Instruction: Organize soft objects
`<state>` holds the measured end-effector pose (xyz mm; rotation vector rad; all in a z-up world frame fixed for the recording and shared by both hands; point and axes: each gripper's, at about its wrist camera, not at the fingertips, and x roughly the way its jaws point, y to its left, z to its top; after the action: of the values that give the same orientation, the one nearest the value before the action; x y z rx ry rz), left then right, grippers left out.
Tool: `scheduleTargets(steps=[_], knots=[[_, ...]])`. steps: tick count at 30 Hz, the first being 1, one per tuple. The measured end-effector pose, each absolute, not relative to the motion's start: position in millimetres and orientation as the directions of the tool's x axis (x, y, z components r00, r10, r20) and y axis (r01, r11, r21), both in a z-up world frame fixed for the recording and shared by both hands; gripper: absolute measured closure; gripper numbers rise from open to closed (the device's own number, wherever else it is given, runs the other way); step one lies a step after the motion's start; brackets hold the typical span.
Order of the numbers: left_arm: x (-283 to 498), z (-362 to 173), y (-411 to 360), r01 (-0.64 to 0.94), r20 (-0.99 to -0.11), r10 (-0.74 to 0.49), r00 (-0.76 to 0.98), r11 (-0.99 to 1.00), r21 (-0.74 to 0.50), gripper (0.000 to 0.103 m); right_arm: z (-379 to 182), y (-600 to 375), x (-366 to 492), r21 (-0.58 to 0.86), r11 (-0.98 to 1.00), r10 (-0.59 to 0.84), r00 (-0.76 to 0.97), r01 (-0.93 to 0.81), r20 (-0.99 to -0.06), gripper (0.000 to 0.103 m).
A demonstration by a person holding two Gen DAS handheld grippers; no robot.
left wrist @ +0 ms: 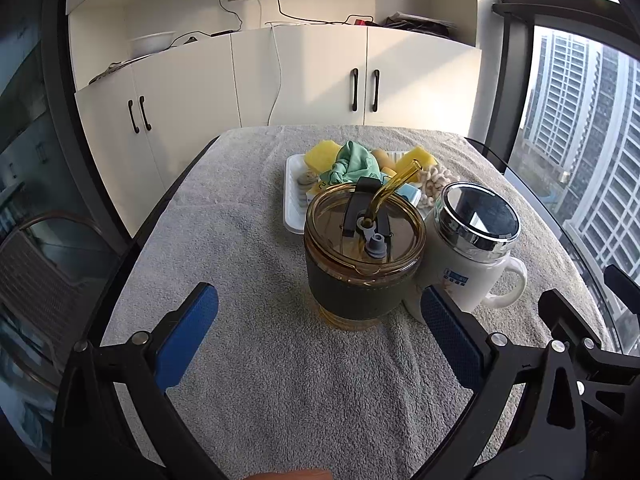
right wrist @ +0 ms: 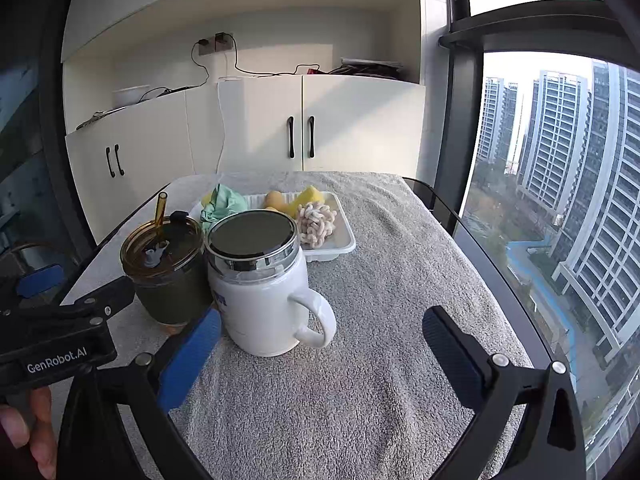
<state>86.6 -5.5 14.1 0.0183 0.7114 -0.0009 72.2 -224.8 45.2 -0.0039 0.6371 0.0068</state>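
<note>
Nearest, my left tongs (left wrist: 320, 320) and right tongs (right wrist: 320, 344) gape, gripping nothing; next, amber tumbler (left wrist: 362, 256) and white mug (right wrist: 264, 292) on the towelled counter (right wrist: 380, 360); farthest, soft objects (right wrist: 316, 222) already heaped in the white tray (right wrist: 344, 246), fitting sorting pending or finished.

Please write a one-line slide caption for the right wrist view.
Open right tool faces a white mug, amber tumbler and tray of soft objects.
</note>
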Motion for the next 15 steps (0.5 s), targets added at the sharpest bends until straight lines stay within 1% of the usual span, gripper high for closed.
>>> scheduleTargets(steps=[15], knots=[[87.5,14.5,-6.6,0.014,-0.654,-0.003,0.756,1.0,0.011,0.0,46.4,-225.6,71.7,-0.003,1.0,0.007,0.804,-0.011,-0.595,0.0]])
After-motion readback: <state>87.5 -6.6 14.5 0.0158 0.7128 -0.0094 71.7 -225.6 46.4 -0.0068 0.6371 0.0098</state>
